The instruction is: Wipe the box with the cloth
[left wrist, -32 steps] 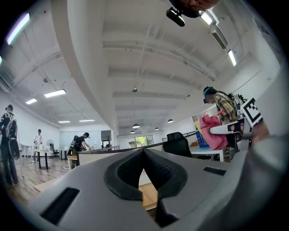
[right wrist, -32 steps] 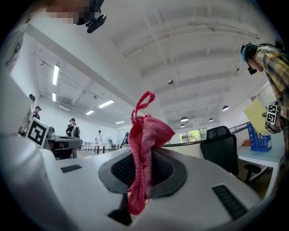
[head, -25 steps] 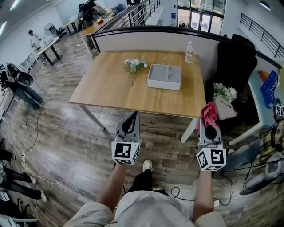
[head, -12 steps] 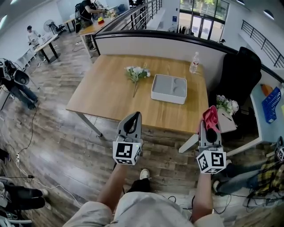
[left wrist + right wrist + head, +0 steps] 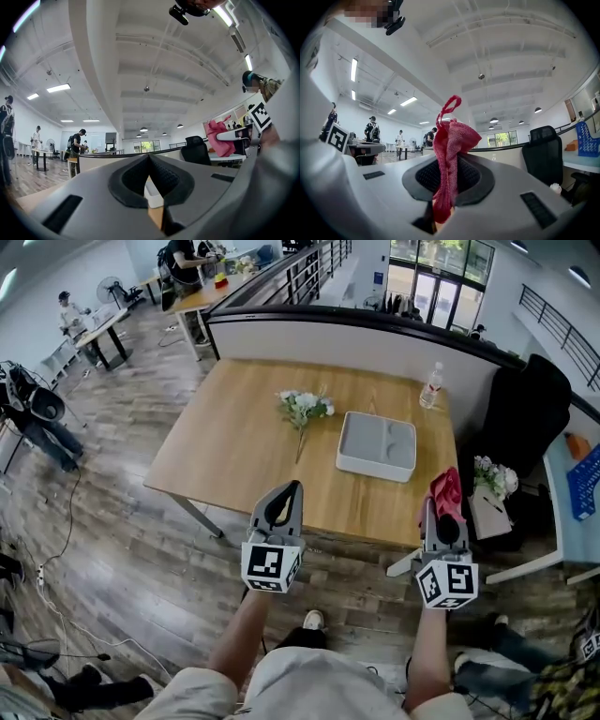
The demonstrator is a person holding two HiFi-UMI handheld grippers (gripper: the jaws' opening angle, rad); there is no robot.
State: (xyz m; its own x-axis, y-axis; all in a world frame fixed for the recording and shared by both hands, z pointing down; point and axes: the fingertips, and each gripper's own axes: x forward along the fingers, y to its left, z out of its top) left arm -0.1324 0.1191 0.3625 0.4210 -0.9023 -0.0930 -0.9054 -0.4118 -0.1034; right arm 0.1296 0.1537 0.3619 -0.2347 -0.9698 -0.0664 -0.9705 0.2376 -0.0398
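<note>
Right gripper (image 5: 442, 517) clamped on a red cloth (image 5: 452, 136), most of it bunched loose above the tips; left gripper (image 5: 149, 163), jaws together on nothing, held level beside it. Both hang short of the counter (image 5: 234, 451), well apart from the grey box (image 5: 375, 446) lying near flowers (image 5: 305, 409) and a bottle (image 5: 431, 385). With 1 gripper wiping and none bracing, the box may skid, or the thinly pinched cloth may drag free.
</note>
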